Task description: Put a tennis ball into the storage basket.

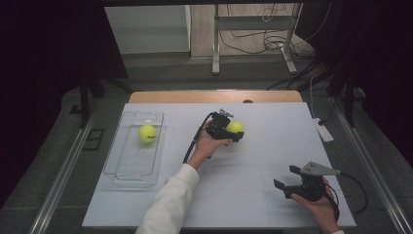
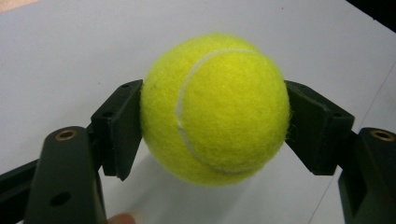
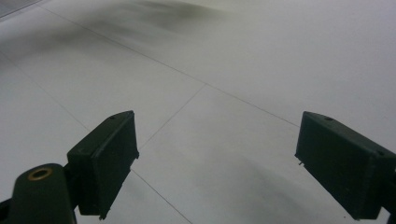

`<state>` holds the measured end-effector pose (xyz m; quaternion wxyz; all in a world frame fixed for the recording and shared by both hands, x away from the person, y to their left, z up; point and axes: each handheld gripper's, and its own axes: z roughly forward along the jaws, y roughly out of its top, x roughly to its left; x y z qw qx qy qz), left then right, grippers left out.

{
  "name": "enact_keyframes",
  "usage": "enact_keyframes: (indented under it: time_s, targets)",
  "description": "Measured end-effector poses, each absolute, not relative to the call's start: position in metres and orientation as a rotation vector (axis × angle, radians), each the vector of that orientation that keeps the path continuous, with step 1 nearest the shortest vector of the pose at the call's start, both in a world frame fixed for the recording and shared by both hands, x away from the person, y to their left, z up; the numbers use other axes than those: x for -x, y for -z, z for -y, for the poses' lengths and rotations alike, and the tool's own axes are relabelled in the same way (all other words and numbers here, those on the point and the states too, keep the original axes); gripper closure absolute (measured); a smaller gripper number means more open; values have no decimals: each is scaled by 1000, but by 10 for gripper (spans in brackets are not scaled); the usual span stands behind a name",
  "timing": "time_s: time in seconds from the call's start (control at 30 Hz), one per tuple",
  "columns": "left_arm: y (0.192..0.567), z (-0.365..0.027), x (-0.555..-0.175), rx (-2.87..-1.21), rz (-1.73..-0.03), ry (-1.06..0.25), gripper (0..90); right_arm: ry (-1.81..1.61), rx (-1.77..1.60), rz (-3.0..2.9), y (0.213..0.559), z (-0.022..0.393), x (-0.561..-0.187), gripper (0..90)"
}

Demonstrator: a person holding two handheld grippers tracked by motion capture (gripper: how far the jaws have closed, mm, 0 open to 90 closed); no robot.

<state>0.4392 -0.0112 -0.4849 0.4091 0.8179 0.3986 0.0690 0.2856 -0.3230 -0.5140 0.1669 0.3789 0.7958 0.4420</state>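
A yellow tennis ball (image 1: 235, 127) sits between the jaws of my left gripper (image 1: 233, 130) near the middle of the white table. Up close, both black pads press on the sides of that ball (image 2: 215, 108), so my left gripper (image 2: 212, 121) is shut on it, just above the table surface. A second yellow tennis ball (image 1: 146, 133) lies inside the clear plastic tray (image 1: 122, 168) at the left. My right gripper (image 1: 287, 179) rests low at the front right, held in a hand, jaws pointing left. My right gripper (image 3: 215, 163) stands open with bare table between its pads.
The white table top (image 1: 253, 161) has thin seam lines across it. A white object (image 1: 323, 130) lies at the table's right edge. Cables trail from both grippers. Metal rails run along both sides of the table on the floor.
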Motion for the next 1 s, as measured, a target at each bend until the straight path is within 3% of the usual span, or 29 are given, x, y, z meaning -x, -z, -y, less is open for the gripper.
enact_keyframes:
  time_s: [1.0]
  targets:
    - [458, -12, -417, -1975, -984, -219, 272, -1266, -1095, -2247, 513, 324, -285, 129]
